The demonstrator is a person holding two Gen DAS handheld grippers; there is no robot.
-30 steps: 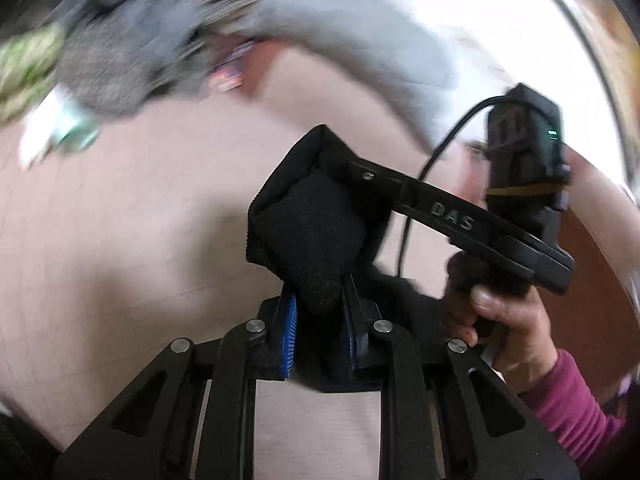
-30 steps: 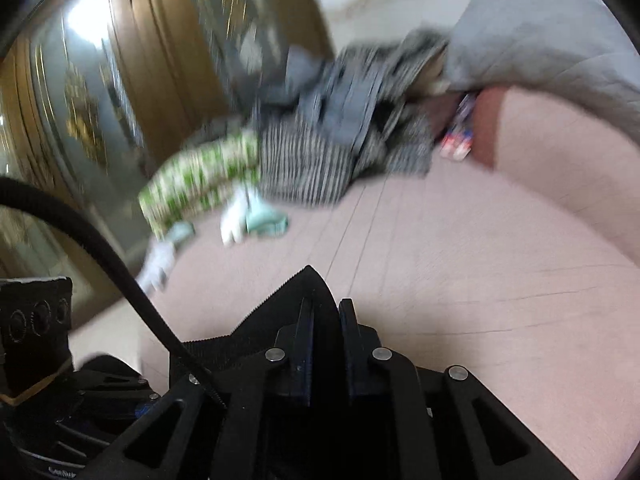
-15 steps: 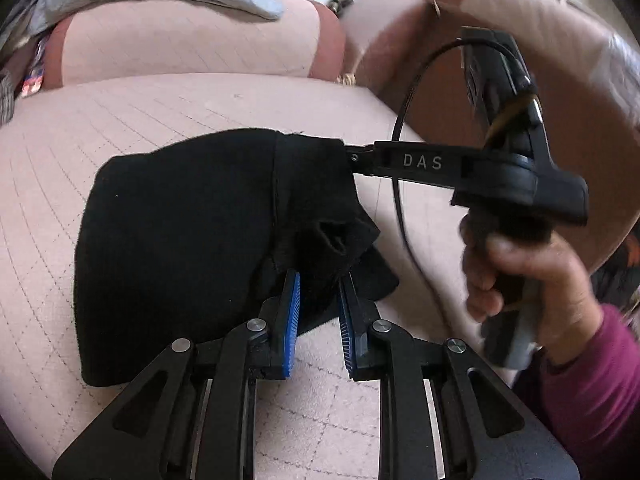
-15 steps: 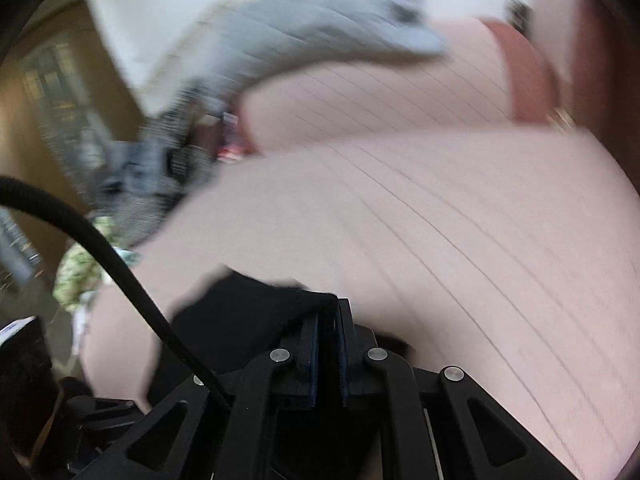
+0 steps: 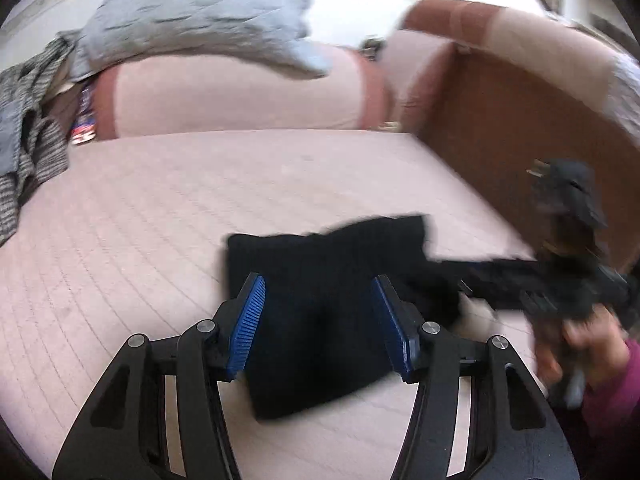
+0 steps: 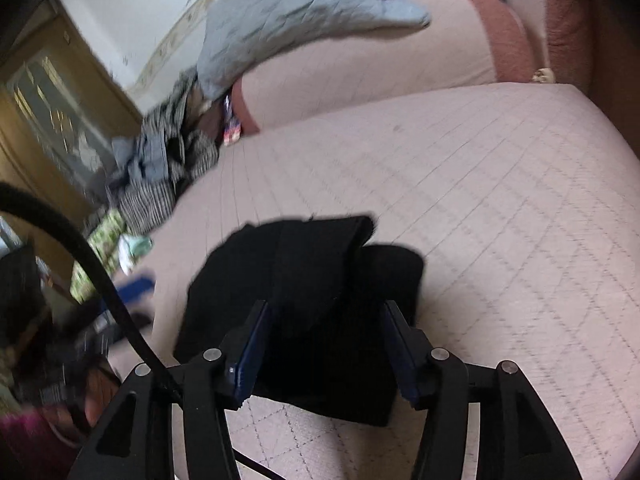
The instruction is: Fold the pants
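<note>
The black pants (image 5: 320, 308) lie folded in a compact bundle on the pink quilted sofa seat (image 5: 160, 216). My left gripper (image 5: 320, 320) is open, its blue-padded fingers (image 5: 250, 316) spread over the bundle without gripping it. In the right wrist view the pants (image 6: 316, 292) lie the same way, and my right gripper (image 6: 324, 344) is open with its fingers on either side of the fabric. The right gripper also shows blurred in the left wrist view (image 5: 460, 280), at the bundle's right edge.
A grey quilted blanket (image 5: 200, 20) drapes over the pink backrest (image 5: 240, 96). A pile of striped and grey clothes (image 6: 168, 160) lies at the seat's left end. The brown armrest (image 5: 500, 120) rises on the right. A wooden cabinet (image 6: 48, 120) stands beyond the sofa.
Both grippers were shut on the black pants and carried them down to the seat. Both have opened and let go; the pants now rest on the seat.
</note>
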